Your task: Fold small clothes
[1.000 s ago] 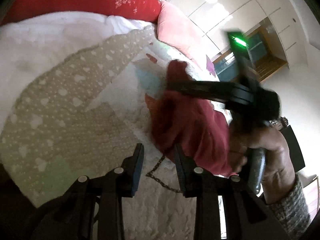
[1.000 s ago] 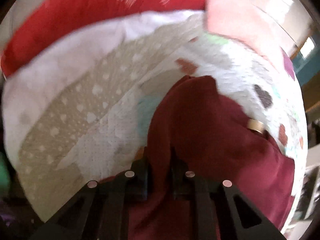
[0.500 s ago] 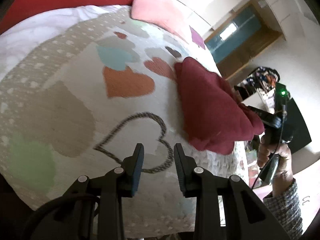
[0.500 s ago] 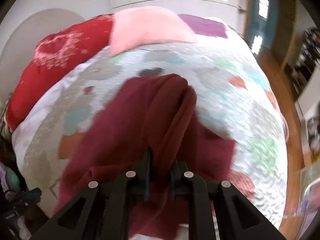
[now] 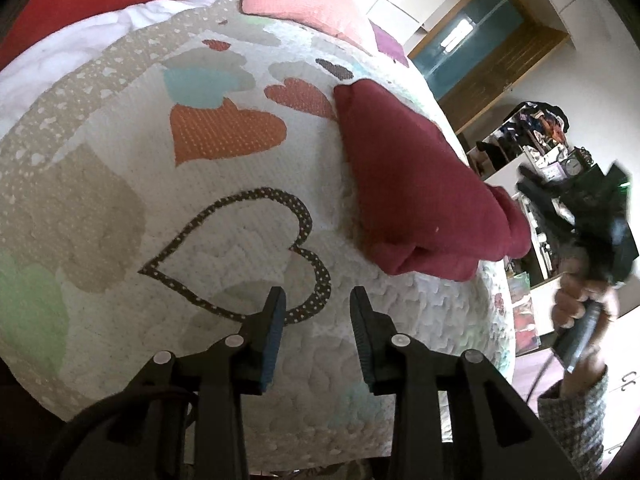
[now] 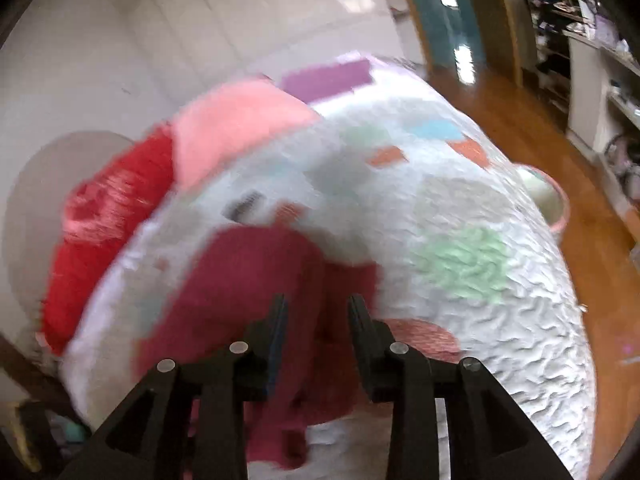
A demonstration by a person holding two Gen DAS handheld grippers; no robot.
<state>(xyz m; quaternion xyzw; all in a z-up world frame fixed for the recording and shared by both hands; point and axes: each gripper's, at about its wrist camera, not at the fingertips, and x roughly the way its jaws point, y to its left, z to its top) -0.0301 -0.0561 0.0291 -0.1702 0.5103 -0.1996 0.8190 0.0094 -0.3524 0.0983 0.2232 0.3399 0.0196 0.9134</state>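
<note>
While the folded maroon garment [image 5: 416,188] is lying along the right edge of the quilted bed [image 5: 224,216], both grippers are standing open and empty.

Its long axis is running from the pillow end toward the foot, narrow corner pointing at the pink pillow [image 5: 304,0]. The left gripper [image 5: 316,320] is hovering over the dotted heart outline [image 5: 248,256]; the right gripper [image 6: 316,320], clamped on the cloth half a second ago, is now gaping above it, the view blurred.
</note>
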